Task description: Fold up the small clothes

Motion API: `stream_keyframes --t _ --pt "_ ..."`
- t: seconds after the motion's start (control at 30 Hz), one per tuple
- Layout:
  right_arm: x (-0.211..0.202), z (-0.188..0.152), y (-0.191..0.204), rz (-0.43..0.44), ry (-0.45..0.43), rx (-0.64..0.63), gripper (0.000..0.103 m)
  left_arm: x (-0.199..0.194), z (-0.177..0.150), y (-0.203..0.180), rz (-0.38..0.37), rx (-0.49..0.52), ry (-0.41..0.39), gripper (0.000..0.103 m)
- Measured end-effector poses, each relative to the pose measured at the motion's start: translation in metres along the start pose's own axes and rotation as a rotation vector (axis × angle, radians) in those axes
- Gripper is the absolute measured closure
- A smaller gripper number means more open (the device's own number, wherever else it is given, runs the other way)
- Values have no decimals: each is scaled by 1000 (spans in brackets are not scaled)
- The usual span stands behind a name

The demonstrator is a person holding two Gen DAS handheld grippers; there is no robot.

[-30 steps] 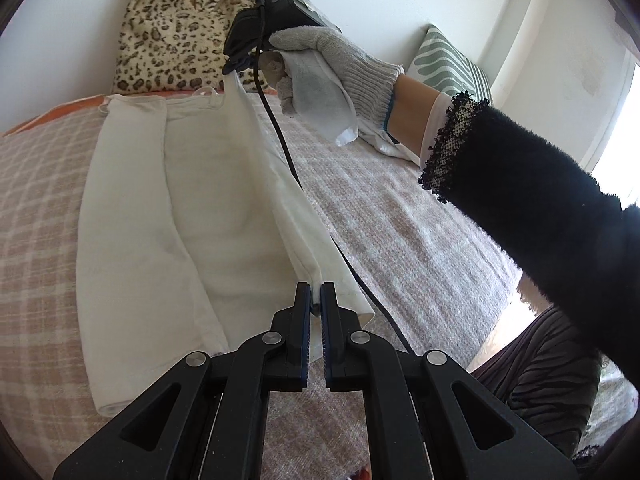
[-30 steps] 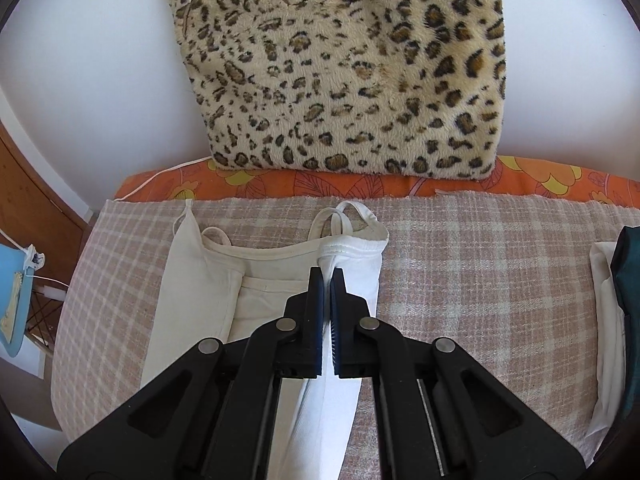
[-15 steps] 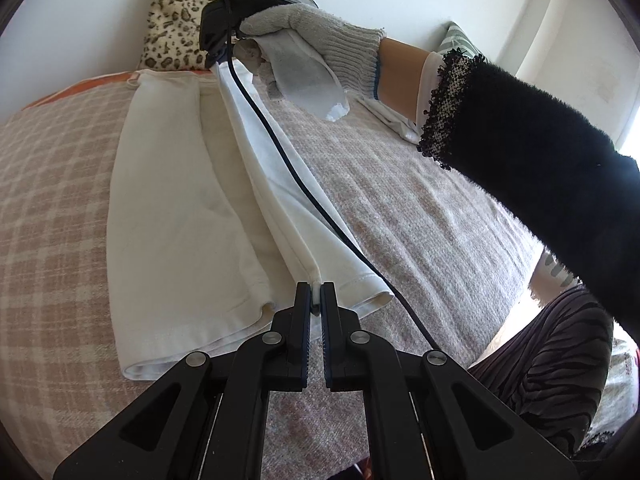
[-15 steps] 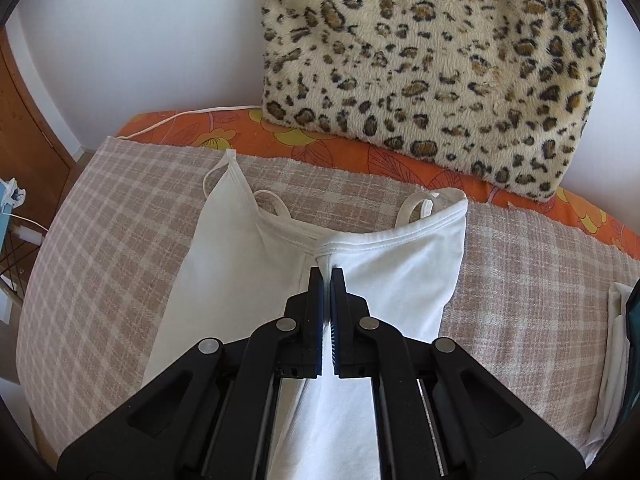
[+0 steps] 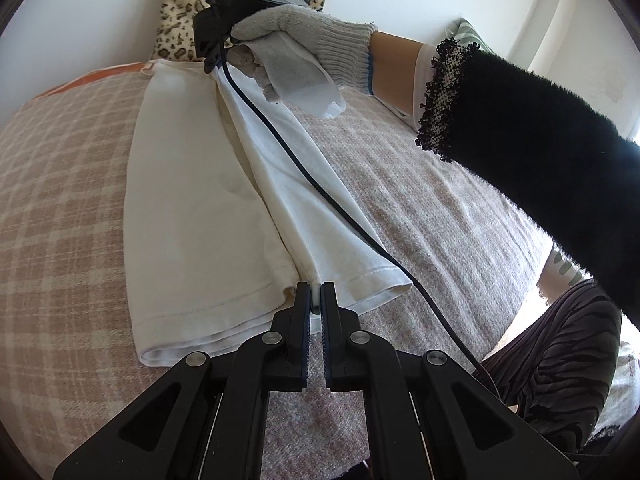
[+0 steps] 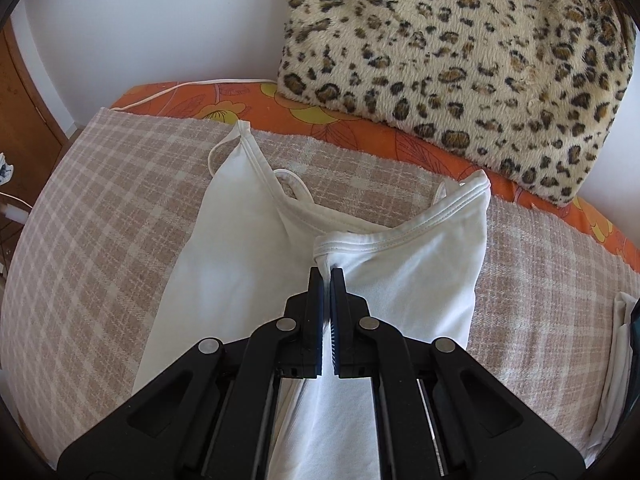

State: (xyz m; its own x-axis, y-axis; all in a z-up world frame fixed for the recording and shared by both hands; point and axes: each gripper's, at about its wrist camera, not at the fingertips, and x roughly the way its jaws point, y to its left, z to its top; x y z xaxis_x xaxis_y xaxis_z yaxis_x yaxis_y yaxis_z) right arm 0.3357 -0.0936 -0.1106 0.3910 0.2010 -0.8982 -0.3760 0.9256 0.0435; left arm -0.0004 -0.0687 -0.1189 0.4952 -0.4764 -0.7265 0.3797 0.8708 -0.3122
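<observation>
A white strappy top (image 5: 192, 200) lies lengthwise on a checked blanket (image 5: 60, 200), its right side folded over toward the middle. My left gripper (image 5: 315, 300) is shut on the folded edge at the hem, white cloth pinched between its pads. My right gripper (image 6: 327, 280) is shut on the same folded edge near the neckline of the top (image 6: 400, 280). In the left wrist view a gloved hand (image 5: 304, 40) holds the right gripper's body (image 5: 224, 12) over the top's far end, and a black cable (image 5: 320, 184) trails across the cloth.
A leopard-print cushion (image 6: 460, 52) leans on the wall behind an orange flowered sheet (image 6: 312, 116). A black furry sleeve (image 5: 540, 132) crosses the right of the left wrist view. Folded pale cloth (image 6: 616, 360) lies at the blanket's right edge. A striped cushion (image 5: 468, 28) sits farther right.
Both grippers have carried the top's right edge leftward over its middle and lowered it. The fold now lies flatter, and the hem corner has come down onto the blanket.
</observation>
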Motion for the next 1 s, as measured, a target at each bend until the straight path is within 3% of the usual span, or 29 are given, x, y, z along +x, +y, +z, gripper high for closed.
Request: stream_keyframes --t 0.37,0.5,0.67,0.87,1.0 --pt "7 1 0 37 21 31 97 -2 2 4 12 -29 16 96" --pt "-6 0 -8 78 -6 72 62 -9 2 4 23 -31 10 91" --pt "-47 -3 -15 126 -66 89 61 -26 -2 2 14 -33 -25 77" --pt "-110 -27 -34 174 -123 125 61 -50 -7 14 47 -51 -85 77" --pt "-139 -67 -50 186 -121 175 61 -57 -10 38 89 -123 -88 77"
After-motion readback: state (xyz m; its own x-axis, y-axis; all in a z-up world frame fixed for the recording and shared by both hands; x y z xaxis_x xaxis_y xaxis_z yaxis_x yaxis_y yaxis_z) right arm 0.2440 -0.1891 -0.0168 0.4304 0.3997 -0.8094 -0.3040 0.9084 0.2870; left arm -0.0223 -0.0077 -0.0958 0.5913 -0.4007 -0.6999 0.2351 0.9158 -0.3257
